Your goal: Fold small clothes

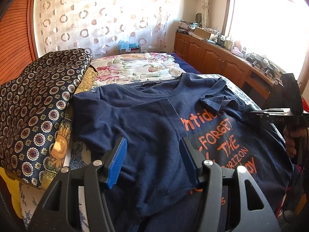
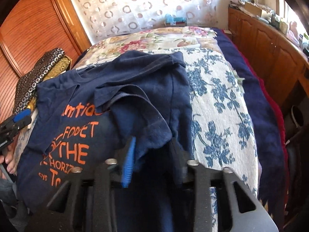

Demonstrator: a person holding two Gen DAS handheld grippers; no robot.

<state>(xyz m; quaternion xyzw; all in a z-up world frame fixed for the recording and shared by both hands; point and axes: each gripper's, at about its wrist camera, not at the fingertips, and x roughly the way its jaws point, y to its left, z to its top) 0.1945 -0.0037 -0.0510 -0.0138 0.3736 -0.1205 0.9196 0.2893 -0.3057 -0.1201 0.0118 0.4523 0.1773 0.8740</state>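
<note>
A navy T-shirt (image 1: pixel 146 116) with orange lettering lies on the bed, collar toward the far end, its left side folded over the middle. My left gripper (image 1: pixel 152 154) hovers open just above that folded part, with nothing between its blue pads (image 1: pixel 117 160). At the left edge of the right wrist view the left gripper (image 2: pixel 21 118) shows again. The T-shirt's (image 2: pixel 139 81) right sleeve and side edge are bunched up, and my right gripper (image 2: pixel 152 158) is shut on that fabric. From the left wrist view the right gripper (image 1: pixel 256 114) sits at the shirt's right edge, held by a hand (image 1: pixel 291 141).
A stack of dark patterned and gold bedding (image 1: pixel 34 116) sits left of the shirt. A blue-and-white floral cover (image 2: pixel 222 106) spreads to the right, a flowered blanket (image 1: pixel 135 67) beyond. Cluttered wooden cabinets (image 1: pixel 212 58) run along the window; a wooden door (image 2: pixel 38 29) stands at left.
</note>
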